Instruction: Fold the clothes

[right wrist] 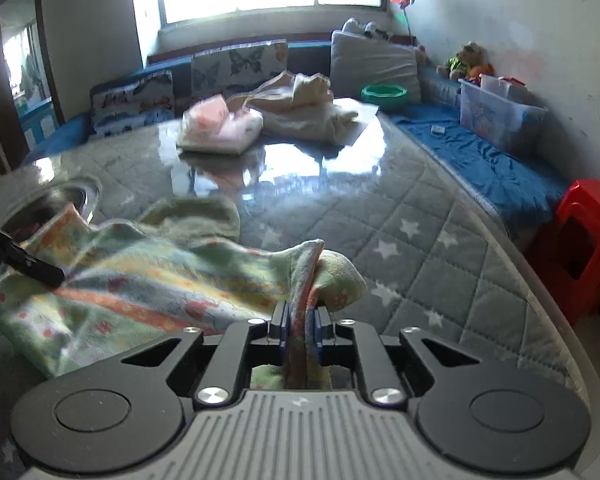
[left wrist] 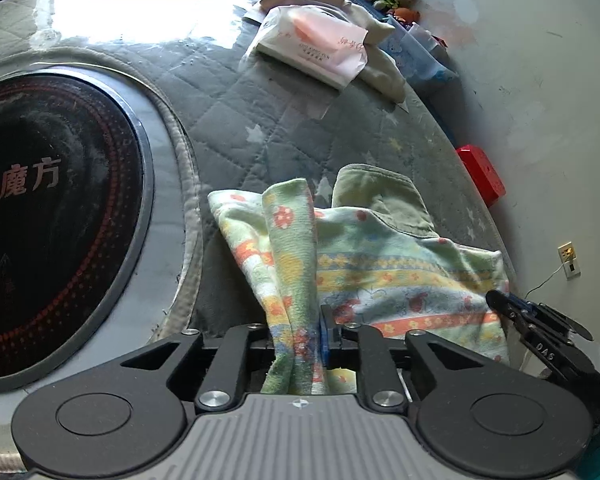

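A floral towel-like garment [left wrist: 380, 264], pale green with orange and yellow bands, lies crumpled on the quilted star-print table cover [left wrist: 260, 120]. My left gripper [left wrist: 300, 336] is shut on a bunched fold at its left side; the cloth runs up between the jaws and hides the left pad. My right gripper [right wrist: 299, 332] is shut on the garment [right wrist: 148, 280] at its right corner, blue pads tight against the fold. The right gripper's black fingers [left wrist: 512, 308] show at the cloth's right edge in the left wrist view. The left gripper's fingers [right wrist: 32, 264] show at far left in the right wrist view.
A round black cooktop [left wrist: 40, 220] is set into the table at left. A tissue pack [left wrist: 312, 48] and a cream garment [left wrist: 380, 44] lie at the far side. A red stool [right wrist: 580, 240], a clear plastic box [right wrist: 496, 116] and a green bowl [right wrist: 383, 94] stand at the right.
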`<state>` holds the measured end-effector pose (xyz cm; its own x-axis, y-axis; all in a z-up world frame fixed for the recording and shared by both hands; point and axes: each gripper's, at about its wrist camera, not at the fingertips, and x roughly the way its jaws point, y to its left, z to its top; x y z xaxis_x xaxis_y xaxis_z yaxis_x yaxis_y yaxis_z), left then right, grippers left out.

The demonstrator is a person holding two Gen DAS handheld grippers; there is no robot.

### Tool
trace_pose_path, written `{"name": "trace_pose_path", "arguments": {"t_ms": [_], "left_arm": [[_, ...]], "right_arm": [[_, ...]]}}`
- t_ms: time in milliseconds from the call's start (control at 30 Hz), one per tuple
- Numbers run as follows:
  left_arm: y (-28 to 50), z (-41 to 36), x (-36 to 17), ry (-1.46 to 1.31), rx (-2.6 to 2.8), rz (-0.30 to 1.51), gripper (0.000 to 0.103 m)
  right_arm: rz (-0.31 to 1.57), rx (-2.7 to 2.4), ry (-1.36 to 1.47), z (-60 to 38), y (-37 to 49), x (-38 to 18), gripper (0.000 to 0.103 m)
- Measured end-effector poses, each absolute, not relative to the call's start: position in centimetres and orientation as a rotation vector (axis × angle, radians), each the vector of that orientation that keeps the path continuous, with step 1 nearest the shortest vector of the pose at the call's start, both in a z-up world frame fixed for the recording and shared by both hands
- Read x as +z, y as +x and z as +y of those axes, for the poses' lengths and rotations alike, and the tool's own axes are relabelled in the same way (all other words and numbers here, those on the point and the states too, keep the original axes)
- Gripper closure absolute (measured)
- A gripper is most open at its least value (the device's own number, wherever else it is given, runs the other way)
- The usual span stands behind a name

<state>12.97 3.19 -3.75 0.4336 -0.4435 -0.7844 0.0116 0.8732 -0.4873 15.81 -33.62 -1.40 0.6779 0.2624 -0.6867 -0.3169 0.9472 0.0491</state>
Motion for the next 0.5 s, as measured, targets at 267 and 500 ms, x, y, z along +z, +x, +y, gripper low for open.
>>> {"name": "trace_pose_path", "arguments": {"t_ms": [267,500], "left_arm": [[12.0,4.4,-2.5,-0.391,-0.254,1.032,0.066],[11.4,5.4,0.0,-0.371,-0.193,0.921,0.072]], "right_arm": [[0.730,0.264,-0.086,-34.6,15.5,-0.7,0.079],[0.675,0.285,-0.064,-33.7,16.1,-0.5,0.079]]}}
